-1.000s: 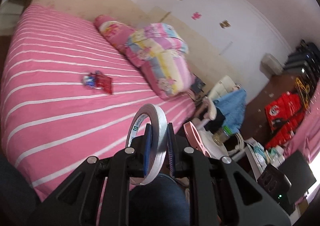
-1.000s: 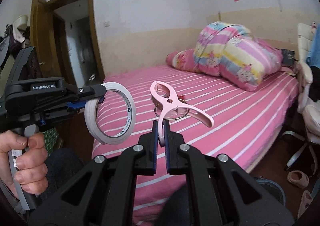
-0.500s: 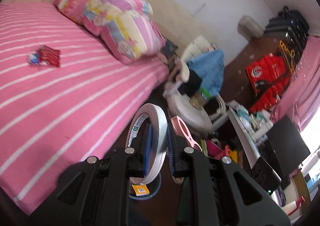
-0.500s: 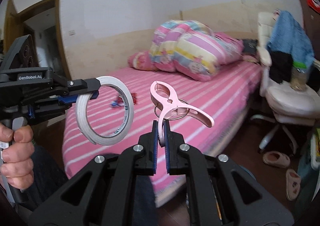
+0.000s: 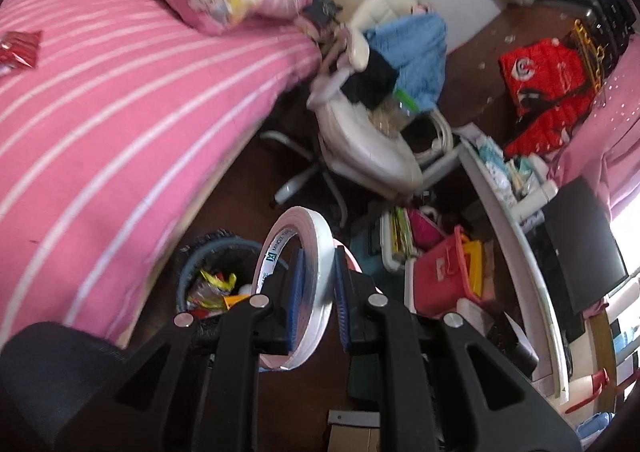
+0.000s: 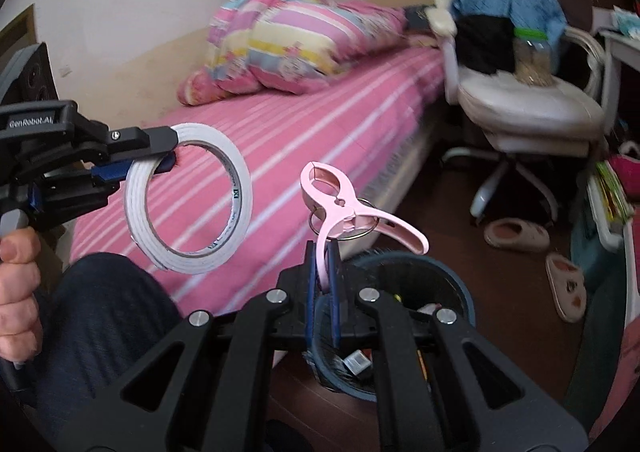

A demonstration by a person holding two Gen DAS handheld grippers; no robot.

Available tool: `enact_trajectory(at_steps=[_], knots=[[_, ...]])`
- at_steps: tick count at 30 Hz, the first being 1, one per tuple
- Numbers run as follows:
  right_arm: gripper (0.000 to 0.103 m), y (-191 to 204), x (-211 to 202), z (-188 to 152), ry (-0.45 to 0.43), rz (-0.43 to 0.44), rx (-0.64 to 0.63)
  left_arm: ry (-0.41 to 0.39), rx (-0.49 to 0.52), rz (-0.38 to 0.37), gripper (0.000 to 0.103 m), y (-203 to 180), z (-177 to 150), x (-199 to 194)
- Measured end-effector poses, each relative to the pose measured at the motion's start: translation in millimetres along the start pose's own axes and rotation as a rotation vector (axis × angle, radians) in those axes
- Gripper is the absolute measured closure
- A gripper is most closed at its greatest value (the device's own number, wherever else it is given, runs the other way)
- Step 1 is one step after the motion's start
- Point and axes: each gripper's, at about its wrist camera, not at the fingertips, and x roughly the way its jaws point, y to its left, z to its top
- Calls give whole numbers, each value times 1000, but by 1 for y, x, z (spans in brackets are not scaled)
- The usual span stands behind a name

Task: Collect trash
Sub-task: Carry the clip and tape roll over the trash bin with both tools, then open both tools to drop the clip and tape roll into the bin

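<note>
- The left gripper (image 5: 318, 292) pinches a roll of white tape (image 5: 298, 288) across its band, blue pads pressed on either side, so the ring stands upright between the fingers.
- In the right wrist view the same left gripper (image 6: 160, 155) reaches in from the left edge, a bare hand (image 6: 16, 288) wrapped round its grip, and the roll of white tape (image 6: 188, 199) hangs off its tip like an open hoop above the edge of the bed.
- The right gripper (image 6: 323, 272) is clamped on one handle of a pink clothes peg (image 6: 352, 207); the peg's jaws point up and its other handle sticks out to the right.
- A round blue trash bin (image 6: 452, 272) with a dark liner sits on the dark floor just beside the bed, directly below and behind the right gripper's fingers; wrappers and scraps lie inside.
- From the left wrist view the trash bin (image 5: 200, 256) shows to the left of the tape, with yellow and red wrappers in it.
- A red snack wrapper (image 5: 20, 49) lies on the pink striped bed (image 5: 120, 99), well apart from the bin.
- A folded quilt (image 6: 288, 35) is piled at the bed's far end.
- A white swivel chair (image 6: 524, 107) draped with blue and black clothes stands near the foot of the bed; two slippers (image 6: 516, 234) lie on the floor beside it.
- A dark trouser leg (image 6: 104, 316) shows at lower left.
</note>
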Motion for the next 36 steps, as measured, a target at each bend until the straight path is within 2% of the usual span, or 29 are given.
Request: enact_trajectory(at_steps=[10,20,21,22,24,25,26,31,36], knots=[[96,-41,43,-19,95,-61,45,172,-7,-3,88,3,-1,97],[96,-57,69,-23,145,-94,70,284,-30,14,88,17,-1,155],[96,-57,71,-23,151,-93,68,289,-31,18,84,17,-1,159],[95,-57,73,-22,158,-88,67,294,-32,27,70,17,-1,162],[81,-58,80,-22,191,-81,58,290,-36,66,40,20,0,163],[54,-58,80,-21,192,-90,59,276,-37,66,39,20,1,163],[43,-59,79,-21,181,-96,65,274,-40,55,38,21,2,161],[39,-59,80,-20,196,-106,90,255,-92,45,37,33,5,150],[35,-42,73,-20,189,-100,47,174,-208,-3,33,52,10,119]])
